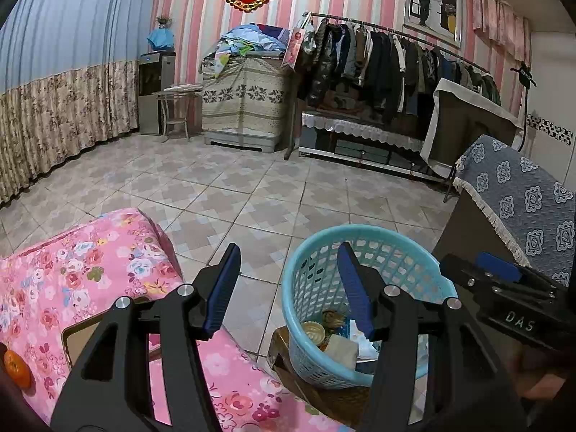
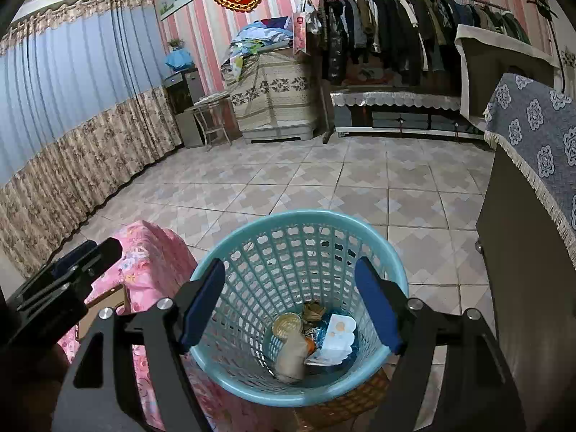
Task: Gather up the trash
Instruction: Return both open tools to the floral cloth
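A light blue plastic basket (image 2: 298, 237) stands on a low woven stool and holds trash: a beige wad (image 2: 291, 360), a round gold lid (image 2: 287, 324), a white card (image 2: 336, 338) and brown scraps. My right gripper (image 2: 288, 302) hangs open right above the basket's mouth, nothing between its blue pads. My left gripper (image 1: 289, 288) is open and empty too, at the basket's (image 1: 378, 237) left rim, over the gap between it and the pink table. The right gripper (image 1: 504, 280) shows at the right of the left wrist view. The left gripper (image 2: 82, 255) shows at the left of the right wrist view.
A table under a pink floral cloth (image 1: 72, 270) sits left of the basket, with an orange fruit (image 1: 16, 367) and a brown board (image 1: 82, 342) on it. A cabinet draped in blue patterned cloth (image 2: 532, 126) stands right. Tiled floor (image 1: 234, 187) stretches ahead to a clothes rack (image 1: 396, 54).
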A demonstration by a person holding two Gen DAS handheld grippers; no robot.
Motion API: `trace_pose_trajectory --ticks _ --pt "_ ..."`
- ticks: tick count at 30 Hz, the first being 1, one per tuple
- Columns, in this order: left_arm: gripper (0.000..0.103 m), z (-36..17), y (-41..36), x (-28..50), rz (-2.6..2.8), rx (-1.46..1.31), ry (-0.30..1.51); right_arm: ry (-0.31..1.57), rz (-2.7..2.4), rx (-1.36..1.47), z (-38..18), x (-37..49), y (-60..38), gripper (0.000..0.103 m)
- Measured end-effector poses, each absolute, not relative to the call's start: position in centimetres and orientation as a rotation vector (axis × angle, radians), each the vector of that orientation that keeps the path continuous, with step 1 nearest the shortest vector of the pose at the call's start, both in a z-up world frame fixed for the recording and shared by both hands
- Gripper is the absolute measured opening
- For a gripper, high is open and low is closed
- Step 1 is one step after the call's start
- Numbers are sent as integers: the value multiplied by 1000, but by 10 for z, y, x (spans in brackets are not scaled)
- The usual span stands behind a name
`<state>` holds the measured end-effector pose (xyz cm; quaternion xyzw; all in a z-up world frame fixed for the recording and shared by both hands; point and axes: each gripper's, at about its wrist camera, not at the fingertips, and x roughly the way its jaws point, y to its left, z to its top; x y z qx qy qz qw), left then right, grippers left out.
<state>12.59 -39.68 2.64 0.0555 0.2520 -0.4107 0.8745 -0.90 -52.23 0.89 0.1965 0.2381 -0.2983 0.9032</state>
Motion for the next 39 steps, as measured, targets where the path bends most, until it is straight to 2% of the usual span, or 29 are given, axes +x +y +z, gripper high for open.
trace_pose_trajectory --ticks 13,16,21,26,31,35,39 --pt "55 40 -366 124 -819 125 532 453 -605 368 25 -8 -512 76" --pt "60 45 -336 119 -785 175 518 433 -583 330 36 0 -495 78" --pt "63 52 -241 123 -619 188 512 422 -416 257 50 28 -434 80" --pt "82 49 -122 136 -377 163 520 417 -213 212 59 53 -358 80" --pt "82 36 -22 165 -208 61 593 504 4 210 34 94 -278 82" --pt "86 22 23 184 -63 166 602 554 78 98 23 114 -217 82" --pt "88 11 60 195 -39 106 648 578 151 63 15 131 -165 82"
